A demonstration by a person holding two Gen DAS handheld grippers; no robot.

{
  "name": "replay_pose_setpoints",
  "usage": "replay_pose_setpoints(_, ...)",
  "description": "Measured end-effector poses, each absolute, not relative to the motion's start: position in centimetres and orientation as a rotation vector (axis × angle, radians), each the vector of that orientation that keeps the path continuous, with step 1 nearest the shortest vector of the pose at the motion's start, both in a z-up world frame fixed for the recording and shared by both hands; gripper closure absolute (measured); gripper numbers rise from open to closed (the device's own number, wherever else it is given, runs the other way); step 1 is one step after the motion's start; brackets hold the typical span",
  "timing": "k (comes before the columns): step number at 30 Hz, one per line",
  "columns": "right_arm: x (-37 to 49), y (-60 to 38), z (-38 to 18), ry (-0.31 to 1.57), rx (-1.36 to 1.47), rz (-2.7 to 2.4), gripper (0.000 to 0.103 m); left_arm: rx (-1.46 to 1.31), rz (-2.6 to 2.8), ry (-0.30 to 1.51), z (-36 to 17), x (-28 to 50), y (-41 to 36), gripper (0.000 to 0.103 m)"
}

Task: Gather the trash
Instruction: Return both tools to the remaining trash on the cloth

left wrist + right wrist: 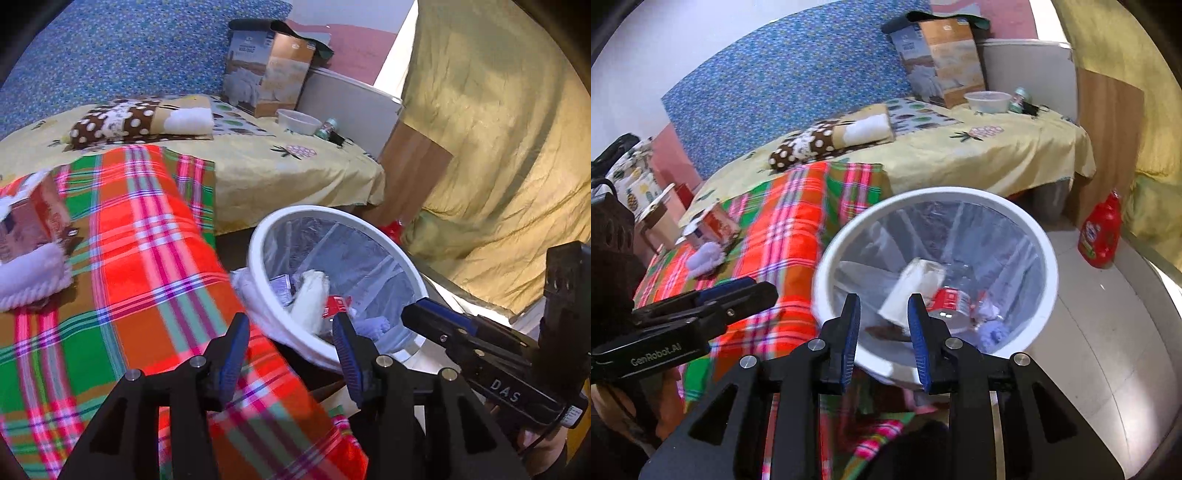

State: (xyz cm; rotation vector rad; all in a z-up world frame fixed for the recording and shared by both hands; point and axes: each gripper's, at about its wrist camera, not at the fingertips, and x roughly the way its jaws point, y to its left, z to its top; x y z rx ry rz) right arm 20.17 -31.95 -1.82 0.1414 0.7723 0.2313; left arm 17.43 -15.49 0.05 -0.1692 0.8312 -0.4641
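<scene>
Both grippers hang empty by the bin (1047, 266) at the bed's (1015, 158) edge, left gripper (291, 354) spread, right gripper (884, 338) narrowly parted, handy for dropping scraps.

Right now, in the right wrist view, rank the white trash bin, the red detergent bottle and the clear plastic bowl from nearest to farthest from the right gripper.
1. White trash bin, directly ahead of the right gripper.
2. Red detergent bottle, on the floor, right.
3. Clear plastic bowl, on the bed's far corner.
</scene>
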Motion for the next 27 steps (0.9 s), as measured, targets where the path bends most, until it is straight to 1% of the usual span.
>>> replay_pose_setpoints(27,18.7,-23.4,-0.1,0.737,0.051,0.453,0.074,-0.235,-0.216,0.773,1.0,11.5,-3.9,0.057)
